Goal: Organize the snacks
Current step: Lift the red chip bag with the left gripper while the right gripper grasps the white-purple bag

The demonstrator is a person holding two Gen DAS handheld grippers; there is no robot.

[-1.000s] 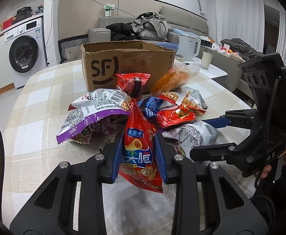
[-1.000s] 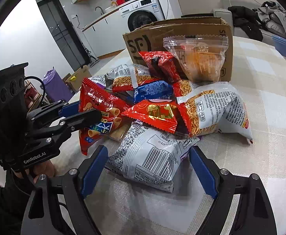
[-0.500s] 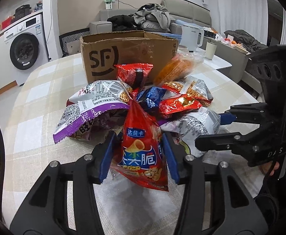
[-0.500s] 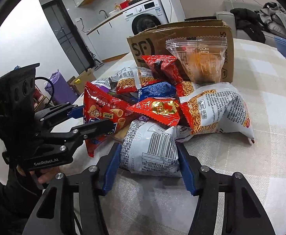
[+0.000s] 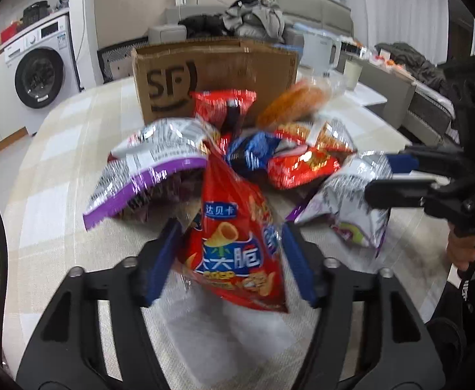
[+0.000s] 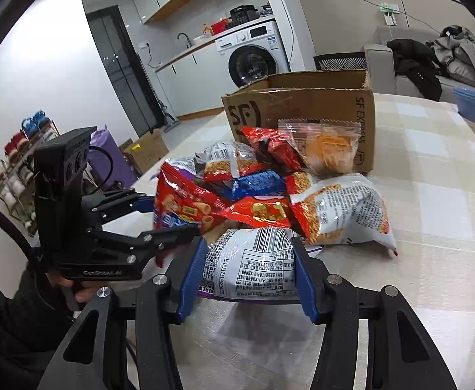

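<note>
- Since a second ago, left claw [image 5: 229, 261] is opening around the red snack bag [image 5: 234, 243]; pads look just clear.
- Right claw [image 6: 247, 274] is closing, gripping the silver bag [image 6: 257, 260] at 6 o'clock of the pile.

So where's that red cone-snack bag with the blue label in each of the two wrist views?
Left wrist view: the red cone-snack bag stands bottom centre, between the left tool's opening pads.
Right wrist view: the same bag lies at the pile's left edge, left of centre, beside the left tool.
Shared landmark: the cardboard box behind the pile in both views.
</note>
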